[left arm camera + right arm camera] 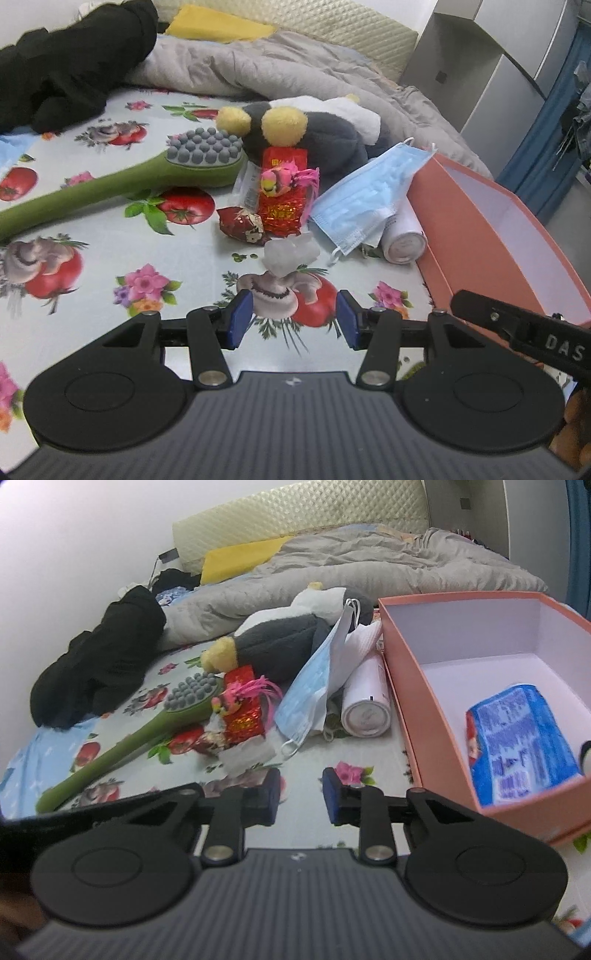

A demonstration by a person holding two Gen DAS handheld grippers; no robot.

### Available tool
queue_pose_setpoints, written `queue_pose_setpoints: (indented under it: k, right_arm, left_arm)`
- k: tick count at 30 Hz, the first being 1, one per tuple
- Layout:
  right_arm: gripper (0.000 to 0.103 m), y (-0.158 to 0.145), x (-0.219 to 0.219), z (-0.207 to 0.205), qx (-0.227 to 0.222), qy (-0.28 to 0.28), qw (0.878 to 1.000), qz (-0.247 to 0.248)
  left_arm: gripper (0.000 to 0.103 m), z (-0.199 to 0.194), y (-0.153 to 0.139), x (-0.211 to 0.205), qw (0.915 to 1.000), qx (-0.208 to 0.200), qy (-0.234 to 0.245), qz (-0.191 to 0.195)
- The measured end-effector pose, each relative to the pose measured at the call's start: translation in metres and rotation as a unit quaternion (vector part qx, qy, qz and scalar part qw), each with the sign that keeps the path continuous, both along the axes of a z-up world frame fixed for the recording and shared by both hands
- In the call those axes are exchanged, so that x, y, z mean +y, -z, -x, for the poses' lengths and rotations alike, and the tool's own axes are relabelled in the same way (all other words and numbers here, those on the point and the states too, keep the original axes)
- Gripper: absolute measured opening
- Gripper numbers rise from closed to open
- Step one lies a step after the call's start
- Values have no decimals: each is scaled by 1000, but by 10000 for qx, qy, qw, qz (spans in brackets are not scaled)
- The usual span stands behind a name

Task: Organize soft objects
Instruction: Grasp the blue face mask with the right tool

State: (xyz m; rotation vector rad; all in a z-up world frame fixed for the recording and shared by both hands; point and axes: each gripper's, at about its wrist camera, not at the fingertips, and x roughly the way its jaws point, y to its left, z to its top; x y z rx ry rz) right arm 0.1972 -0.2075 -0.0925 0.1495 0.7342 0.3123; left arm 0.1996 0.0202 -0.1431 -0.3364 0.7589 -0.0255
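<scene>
A grey, white and yellow plush penguin (325, 140) (280, 638) lies on the flowered bedsheet. Against it rest a blue face mask (365, 195) (306, 698), a red foil packet (284, 206) and a pink feathered toy (284, 179). A small crumpled whitish lump (291, 254) lies just beyond my left gripper (293, 319), which is open and empty above the sheet. My right gripper (301, 794) is open too, with a narrower gap and nothing in it, left of the orange box (406, 686) (461, 229). A blue tissue pack (524, 738) lies in the box.
A green long-handled massager (110, 184) (147, 727) lies at the left. A white cylinder (402, 236) (365, 709) rests against the box. Black clothing (66, 74), a grey quilt (277, 62) and a yellow pillow (218, 24) fill the far side of the bed.
</scene>
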Motion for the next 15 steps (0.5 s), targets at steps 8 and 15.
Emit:
queue_pose_setpoints:
  k: [8, 15]
  right_arm:
    - [27, 17, 15, -47, 3, 5, 10000, 38]
    - [23, 28, 27, -86, -274, 129, 9992, 261]
  left_arm:
    - [56, -41, 19, 2, 10000, 37, 18, 29]
    - [56, -69, 34, 1, 9999, 80, 69, 58]
